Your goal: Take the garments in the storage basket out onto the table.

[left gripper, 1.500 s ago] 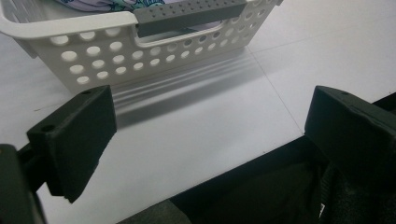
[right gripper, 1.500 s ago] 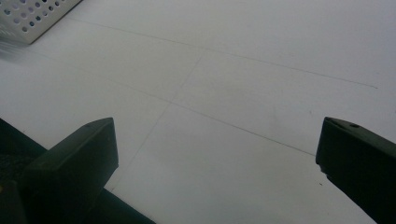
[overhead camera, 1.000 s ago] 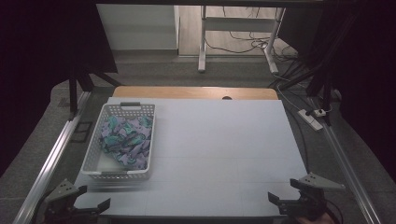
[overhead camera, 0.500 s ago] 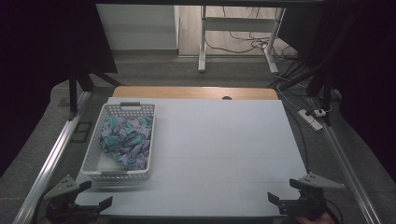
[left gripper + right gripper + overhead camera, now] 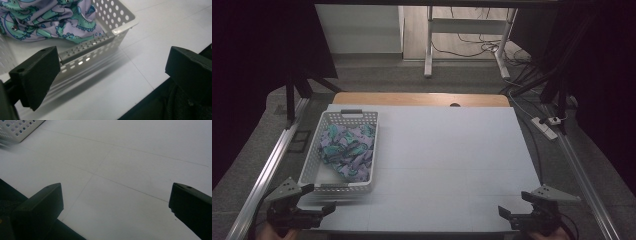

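Observation:
A white perforated basket (image 5: 310, 161) sits on the left side of the white table (image 5: 447, 150). It holds a crumpled lilac cloth with a green dinosaur print (image 5: 346, 149). My left gripper (image 5: 319, 199) hovers at the table's front left corner, just short of the basket's near wall, open and empty. In the left gripper view the gripper (image 5: 112, 72) faces the basket's near rim (image 5: 85, 47), with the cloth (image 5: 50, 22) beyond it. My right gripper (image 5: 514, 204) is at the front right edge, open and empty. In the right gripper view it (image 5: 115, 205) spans bare table.
A basket corner (image 5: 17, 128) shows far off in the right gripper view. Metal rails (image 5: 267, 170) run along both table sides. A wooden strip (image 5: 422, 99) borders the far edge. Table legs and cables (image 5: 492, 45) lie on the floor beyond.
My left gripper has shifted slightly forward and right, closer to the basket's near wall. The right gripper has stayed put.

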`<state>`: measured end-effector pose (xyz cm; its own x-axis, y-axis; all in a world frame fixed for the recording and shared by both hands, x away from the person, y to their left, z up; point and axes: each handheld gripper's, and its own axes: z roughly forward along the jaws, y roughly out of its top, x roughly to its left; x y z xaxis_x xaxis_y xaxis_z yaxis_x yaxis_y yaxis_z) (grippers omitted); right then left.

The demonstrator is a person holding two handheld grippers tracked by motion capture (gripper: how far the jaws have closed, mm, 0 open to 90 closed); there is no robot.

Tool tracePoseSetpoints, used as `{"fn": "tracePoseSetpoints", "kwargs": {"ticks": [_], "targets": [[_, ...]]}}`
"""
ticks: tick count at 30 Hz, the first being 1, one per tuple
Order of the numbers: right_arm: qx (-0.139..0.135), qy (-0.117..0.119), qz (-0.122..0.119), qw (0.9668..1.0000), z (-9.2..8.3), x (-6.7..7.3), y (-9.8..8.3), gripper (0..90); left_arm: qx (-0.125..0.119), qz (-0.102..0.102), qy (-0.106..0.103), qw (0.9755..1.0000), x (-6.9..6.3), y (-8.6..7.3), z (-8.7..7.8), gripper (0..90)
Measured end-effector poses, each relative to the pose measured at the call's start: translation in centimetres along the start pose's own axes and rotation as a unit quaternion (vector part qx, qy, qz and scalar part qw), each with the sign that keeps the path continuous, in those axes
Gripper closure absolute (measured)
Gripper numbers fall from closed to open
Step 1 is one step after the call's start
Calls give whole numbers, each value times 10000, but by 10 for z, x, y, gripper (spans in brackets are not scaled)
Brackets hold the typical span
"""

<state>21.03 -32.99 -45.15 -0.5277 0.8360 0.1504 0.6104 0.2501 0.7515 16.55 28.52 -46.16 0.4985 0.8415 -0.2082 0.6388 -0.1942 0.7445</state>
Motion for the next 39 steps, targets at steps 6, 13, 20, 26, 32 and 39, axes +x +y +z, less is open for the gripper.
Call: {"fn": "tracePoseSetpoints", "kwargs": {"ticks": [6, 13, 20, 26, 32, 39], "targets": [[2, 17, 15, 10000, 0, 0, 0, 0, 56, -156, -15, 9999, 5, 4, 4, 5], [38, 8, -15, 10000, 1, 0, 0, 0, 147, -128, 87, 9998, 11, 15, 6, 5], [58, 1, -17, 10000, 1, 0, 0, 0, 190, -115, 229, 9995, 17, 28, 13, 4], [79, 22, -18, 10000, 2, 0, 0, 0, 284, -69, 304, 9991, 22, 39, 22, 0], [59, 41, 20, 10000, 1, -1, 1, 0, 356, -39, 318, 9989, 28, 48, 28, 0], [56, 74, 10, 10000, 1, -1, 1, 0, 540, 93, 553, 9970, 36, 60, 37, 0]]}}
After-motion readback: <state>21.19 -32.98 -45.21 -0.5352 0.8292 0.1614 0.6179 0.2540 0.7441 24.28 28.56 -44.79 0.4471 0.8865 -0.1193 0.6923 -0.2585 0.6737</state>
